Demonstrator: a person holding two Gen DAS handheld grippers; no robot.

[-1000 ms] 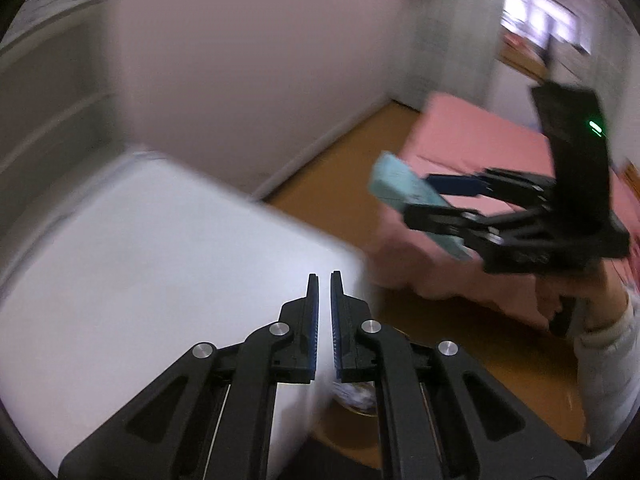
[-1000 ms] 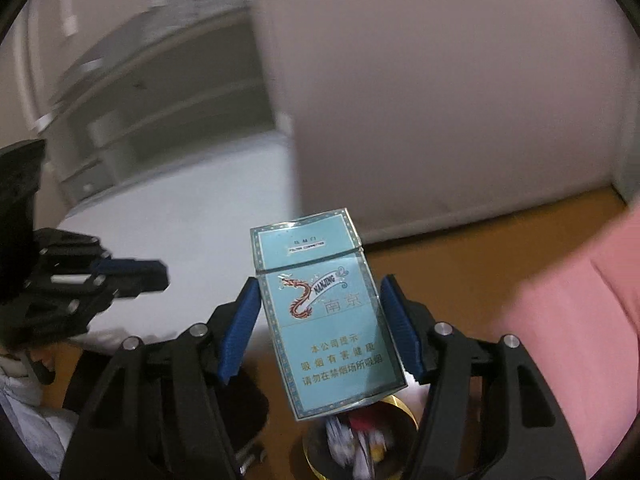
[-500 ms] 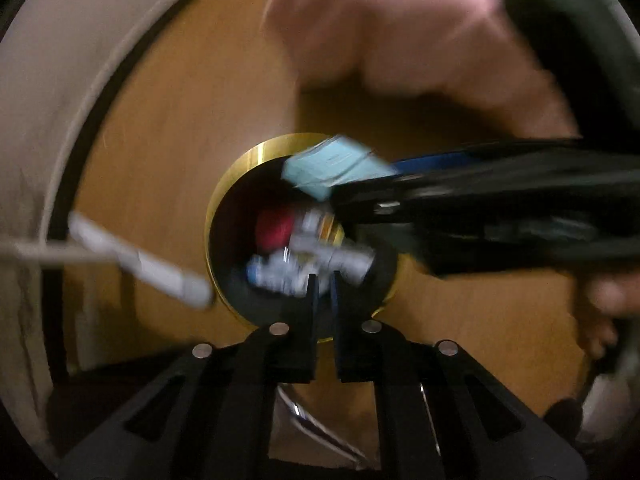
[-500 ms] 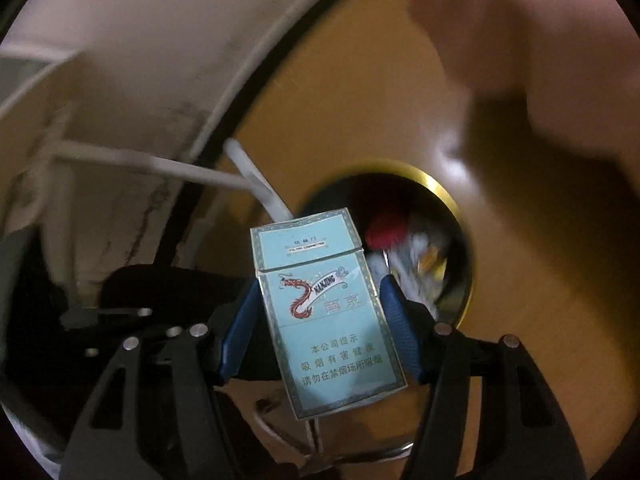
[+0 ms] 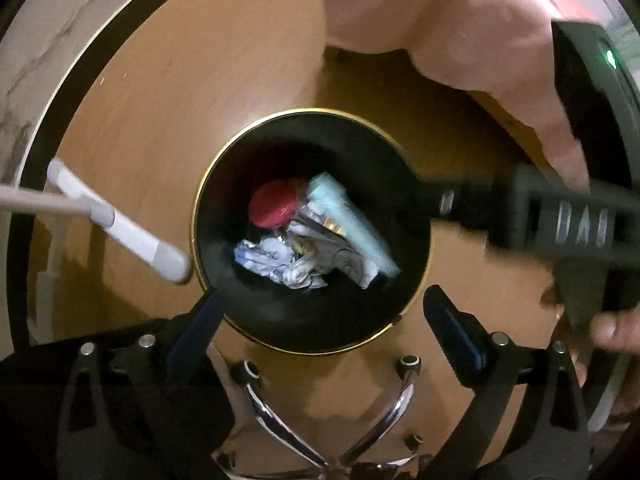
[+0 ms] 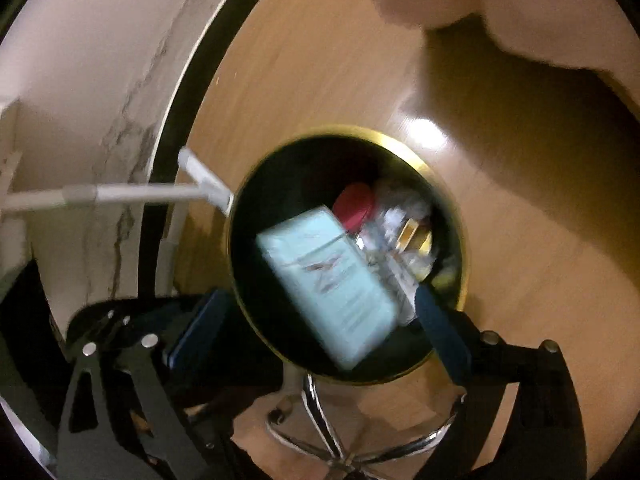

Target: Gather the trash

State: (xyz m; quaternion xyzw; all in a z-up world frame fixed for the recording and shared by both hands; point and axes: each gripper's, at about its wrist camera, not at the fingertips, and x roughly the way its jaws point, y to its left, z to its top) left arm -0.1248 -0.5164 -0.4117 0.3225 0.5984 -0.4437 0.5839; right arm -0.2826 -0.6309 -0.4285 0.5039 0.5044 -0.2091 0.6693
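Released since half a second ago: the cigarette pack (image 6: 330, 284) no longer sits between the right gripper (image 6: 320, 324) fingers; it shows blurred and tilted over the mouth of the trash bin (image 6: 460, 264), free of both blue pads. Right fingers stand wide apart, nothing between them. In the left wrist view the pack (image 5: 352, 228) shows inside the bin (image 5: 200, 216), slanted against the other rubbish at the right side of the pile.

Pack: one, flat rectangular carton, pale turquoise, printed face too smeared to read.

Bin: one, round, black inside, thin gold-coloured rim, standing on a smooth orange-brown wooden floor (image 5: 168, 92). Contents besides the pack: one round red lid (image 5: 274, 204), crumpled white paper (image 5: 280, 264), some shiny foil-like scraps; exact count of scraps cannot be told.

Left gripper (image 5: 320, 320) has also changed: fingers were together earlier, now spread wide to either side of the bin's near rim, holding nothing. Right gripper's black body (image 5: 560, 224) crosses the right of that view, blurred.

Around: one white tubular bar (image 5: 120, 232) just beside the bin's left rim, one chrome star-shaped chair base (image 5: 332, 424) below it, pink draped fabric (image 5: 440, 20) above, pale marbled wall (image 6: 80, 100) with dark skirting at left
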